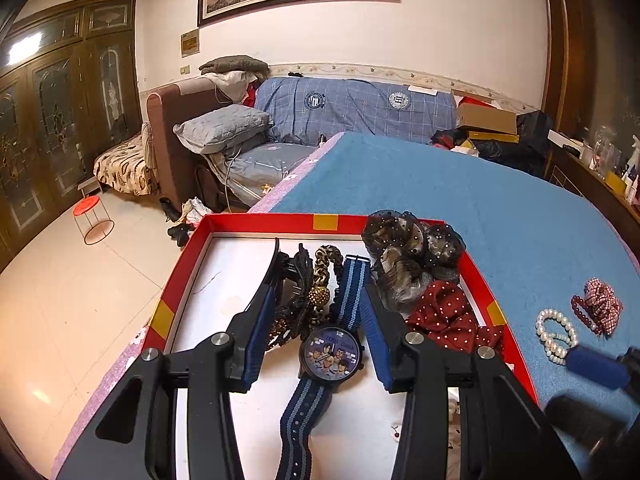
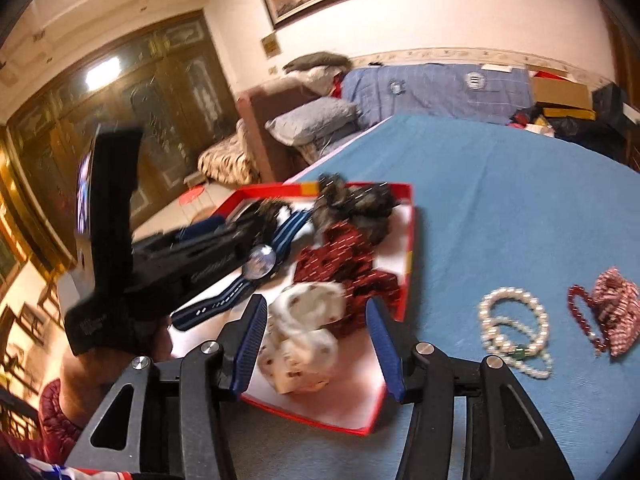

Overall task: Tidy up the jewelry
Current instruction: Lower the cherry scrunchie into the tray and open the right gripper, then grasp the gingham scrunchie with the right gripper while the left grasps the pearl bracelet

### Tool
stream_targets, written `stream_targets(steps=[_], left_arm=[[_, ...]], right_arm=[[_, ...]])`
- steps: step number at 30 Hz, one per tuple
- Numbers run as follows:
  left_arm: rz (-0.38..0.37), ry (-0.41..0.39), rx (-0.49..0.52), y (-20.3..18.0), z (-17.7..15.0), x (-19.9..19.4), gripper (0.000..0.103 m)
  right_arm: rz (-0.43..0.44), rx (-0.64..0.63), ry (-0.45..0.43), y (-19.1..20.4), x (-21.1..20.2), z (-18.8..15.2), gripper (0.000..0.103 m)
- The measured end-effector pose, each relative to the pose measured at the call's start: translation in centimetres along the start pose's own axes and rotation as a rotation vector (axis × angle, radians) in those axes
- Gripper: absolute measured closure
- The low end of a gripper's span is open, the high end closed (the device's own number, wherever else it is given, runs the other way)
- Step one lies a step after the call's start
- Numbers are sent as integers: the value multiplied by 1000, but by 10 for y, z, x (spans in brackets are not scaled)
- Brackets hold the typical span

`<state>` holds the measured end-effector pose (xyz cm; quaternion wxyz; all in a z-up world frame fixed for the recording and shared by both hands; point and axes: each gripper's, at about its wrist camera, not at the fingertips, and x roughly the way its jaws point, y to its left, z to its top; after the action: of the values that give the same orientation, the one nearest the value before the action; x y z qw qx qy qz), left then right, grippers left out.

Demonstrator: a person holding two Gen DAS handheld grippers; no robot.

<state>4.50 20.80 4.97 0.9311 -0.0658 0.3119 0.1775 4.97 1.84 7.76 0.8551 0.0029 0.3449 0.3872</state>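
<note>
The red box [image 1: 476, 280] already held most of the jewelry and hair pieces. A cartoon-dial watch [image 1: 334, 354] on a blue striped strap lay on its white floor, directly between the fingers of the left claw [image 1: 320, 312], with dark hair clips and a leopard-print band [image 1: 320, 280] just beyond the dial. To the right of that claw, dark dotted scrunchies [image 1: 412, 252] and a red polka-dot scrunchie [image 1: 452, 316] were heaped against the box's right wall. The left claw stood part open over the watch, its pads clear of the strap and gripping nothing.

In the right wrist view a white patterned scrunchie [image 2: 304, 336] lay in the near corner of the box, between the fingers of the right claw [image 2: 316, 344]. That claw was also open and empty, its blue pads apart from the fabric, so the piece looked freshly set down.

Outside the box, on the blue-covered table [image 2: 500, 200] to the right of the right claw, a white pearl bracelet [image 2: 516, 332], a dark red bead bracelet [image 2: 580, 312] and a red checked scrunchie [image 2: 616, 308] were left lying loose, near one another. Judged from this, the sorting was well past halfway, with those three pieces to be moved in.
</note>
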Motion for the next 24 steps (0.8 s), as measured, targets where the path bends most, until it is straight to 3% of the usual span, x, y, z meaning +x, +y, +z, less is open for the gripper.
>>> stream_targets(steps=[4,12,19,24], left_arm=[[3,-1,4,-2,1,-1,60],[-32,1,20,-8,3,-4,60],[-131,1,44,-25,9,-20,59],[-272,49,84,-57,12,-29,59]], right_arm=[[4,83,-17,-25,-10,5,46],[-27,134,-51,-48,-25,6,46],[-112,231,-122,-99,-63,6,47],[-175,355,-175,-156,-100,-2,47]])
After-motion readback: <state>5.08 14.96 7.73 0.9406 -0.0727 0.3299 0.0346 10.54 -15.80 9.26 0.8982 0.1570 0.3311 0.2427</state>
